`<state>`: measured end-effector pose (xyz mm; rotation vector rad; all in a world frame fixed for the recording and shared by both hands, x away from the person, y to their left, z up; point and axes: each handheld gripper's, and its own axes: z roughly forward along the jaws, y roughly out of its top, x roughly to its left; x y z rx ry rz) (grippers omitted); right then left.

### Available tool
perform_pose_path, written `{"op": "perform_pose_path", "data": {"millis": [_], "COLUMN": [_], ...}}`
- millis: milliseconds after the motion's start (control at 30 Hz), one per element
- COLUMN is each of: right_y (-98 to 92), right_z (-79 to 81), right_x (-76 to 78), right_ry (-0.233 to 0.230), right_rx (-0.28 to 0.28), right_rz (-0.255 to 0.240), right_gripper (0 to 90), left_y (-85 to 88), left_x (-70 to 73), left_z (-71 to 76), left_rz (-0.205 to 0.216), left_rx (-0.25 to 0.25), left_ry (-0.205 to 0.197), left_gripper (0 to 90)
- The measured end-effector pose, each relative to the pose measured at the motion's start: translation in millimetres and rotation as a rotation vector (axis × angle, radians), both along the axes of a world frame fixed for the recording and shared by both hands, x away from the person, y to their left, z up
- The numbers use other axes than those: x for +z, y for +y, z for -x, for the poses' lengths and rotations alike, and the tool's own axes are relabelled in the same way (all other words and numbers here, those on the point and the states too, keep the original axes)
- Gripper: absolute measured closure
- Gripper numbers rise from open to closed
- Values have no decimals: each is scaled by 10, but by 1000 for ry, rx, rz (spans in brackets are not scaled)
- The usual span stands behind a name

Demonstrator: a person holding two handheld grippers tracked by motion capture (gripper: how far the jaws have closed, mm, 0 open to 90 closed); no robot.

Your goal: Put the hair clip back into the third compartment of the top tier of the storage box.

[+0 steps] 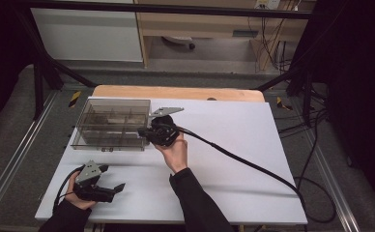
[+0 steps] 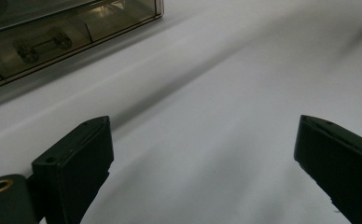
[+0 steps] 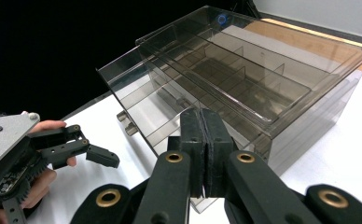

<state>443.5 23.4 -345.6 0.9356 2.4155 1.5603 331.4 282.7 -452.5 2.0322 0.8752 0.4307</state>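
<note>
With its fingers pressed together on nothing, the right gripper (image 3: 201, 140) could shove the smoked plastic drawer box (image 1: 110, 123) at the table's (image 1: 234, 159) far left askew; the left gripper (image 1: 109, 189) waits wide.

Lab or robotics recording cell, not a home. White table (image 1: 234, 159) on a wooden top (image 1: 176, 92), set inside a black metal frame (image 1: 166, 8) with slanted struts at far left and far right. Dark curtains (image 1: 354, 72) close off both sides. Grey carpet floor, metal rails (image 1: 11, 164) running along the table at left and right, yellow-black hazard tape (image 1: 74, 98) on the floor at the far corners. Loose cables (image 1: 316, 145) trail at right, more hang at far right by a wall socket (image 1: 267, 4). Far side: a white cabinet (image 1: 86, 34) and a wooden desk (image 1: 200, 24). Bare, staged workspace.
</note>
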Motion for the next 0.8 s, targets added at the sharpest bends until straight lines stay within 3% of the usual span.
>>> {"op": "perform_pose_path", "data": {"millis": [800], "right_y": [230], "right_z": [-79], "right_x": [-170], "right_ry": [24], "right_rx": [3], "right_rz": [43], "right_gripper": [894], "left_y": [-3], "left_x": [-4], "left_z": [-3], "left_rz": [-1], "left_rx": [-2], "left_ry": [3], "left_gripper": [44]}}
